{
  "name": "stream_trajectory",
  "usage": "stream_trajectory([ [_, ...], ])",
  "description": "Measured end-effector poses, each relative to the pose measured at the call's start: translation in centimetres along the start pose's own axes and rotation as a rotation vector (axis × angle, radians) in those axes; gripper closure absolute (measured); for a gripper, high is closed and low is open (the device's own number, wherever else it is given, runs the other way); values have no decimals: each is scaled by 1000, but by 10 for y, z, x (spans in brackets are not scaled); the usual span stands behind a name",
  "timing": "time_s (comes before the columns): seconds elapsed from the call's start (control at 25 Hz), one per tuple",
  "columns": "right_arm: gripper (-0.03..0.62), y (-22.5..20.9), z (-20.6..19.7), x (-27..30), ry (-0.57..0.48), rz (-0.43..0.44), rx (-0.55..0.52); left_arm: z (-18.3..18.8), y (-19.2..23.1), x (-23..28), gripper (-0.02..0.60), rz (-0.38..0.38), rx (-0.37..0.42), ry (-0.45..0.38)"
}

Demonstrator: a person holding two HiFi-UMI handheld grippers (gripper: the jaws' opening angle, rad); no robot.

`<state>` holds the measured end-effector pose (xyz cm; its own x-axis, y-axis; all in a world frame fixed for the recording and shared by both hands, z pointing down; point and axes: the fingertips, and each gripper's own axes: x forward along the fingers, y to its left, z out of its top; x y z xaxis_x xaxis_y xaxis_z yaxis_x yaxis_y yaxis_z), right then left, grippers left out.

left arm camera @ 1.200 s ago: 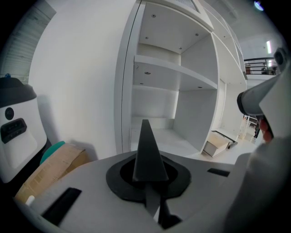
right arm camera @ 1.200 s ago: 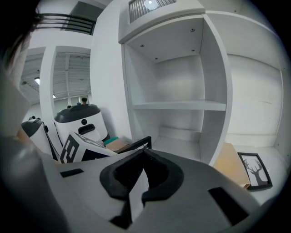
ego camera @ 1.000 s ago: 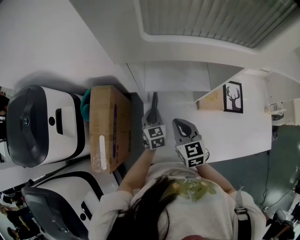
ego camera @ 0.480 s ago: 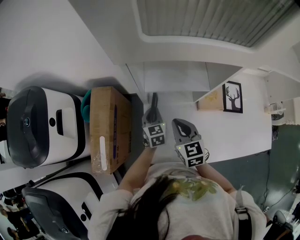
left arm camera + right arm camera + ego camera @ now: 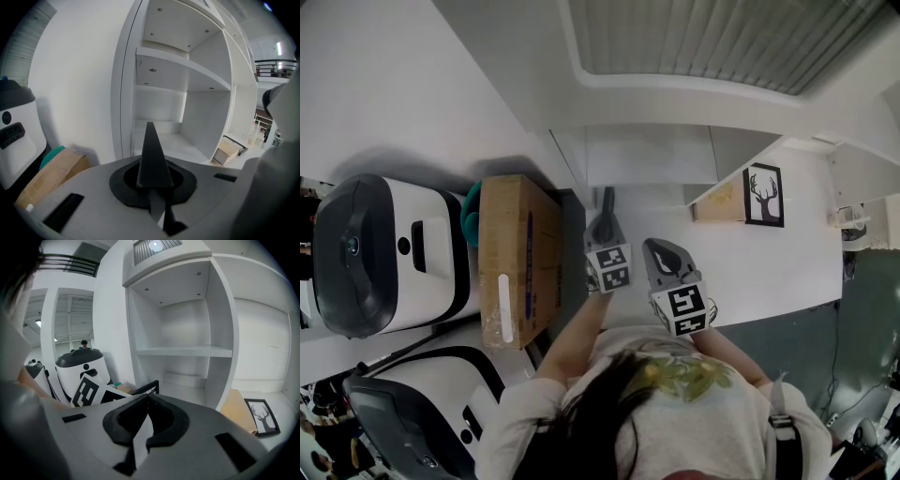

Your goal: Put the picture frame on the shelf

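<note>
We are barely shifting, keeping the left tool (image 5: 150, 127) and right tool (image 5: 144, 398) closed and empty, seemingly well apart from the black-framed stag picture (image 5: 766, 195), leaving pickup pending.

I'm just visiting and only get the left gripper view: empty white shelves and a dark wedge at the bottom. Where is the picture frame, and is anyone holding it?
Observer: Nobody is holding it. In the head view the picture frame sits on the white surface to the right of the shelf, right beside a tan board.
Operator: What's the picture of?
Observer: The right gripper view shows it: a black deer silhouette with antlers on white, in a black border.
Operator: So what's the other gripper doing?
Observer: The right gripper has its jaws together with nothing between them. It points toward the shelf, with the frame low to its right.
</note>
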<state>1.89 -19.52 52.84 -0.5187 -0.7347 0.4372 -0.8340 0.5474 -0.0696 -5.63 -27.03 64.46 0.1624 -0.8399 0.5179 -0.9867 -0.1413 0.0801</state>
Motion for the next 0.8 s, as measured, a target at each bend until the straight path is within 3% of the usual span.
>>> stream_trajectory([
  [0.8,563,1,2,0,-6,4,2,3,0,13,546,-4,-8,-9],
])
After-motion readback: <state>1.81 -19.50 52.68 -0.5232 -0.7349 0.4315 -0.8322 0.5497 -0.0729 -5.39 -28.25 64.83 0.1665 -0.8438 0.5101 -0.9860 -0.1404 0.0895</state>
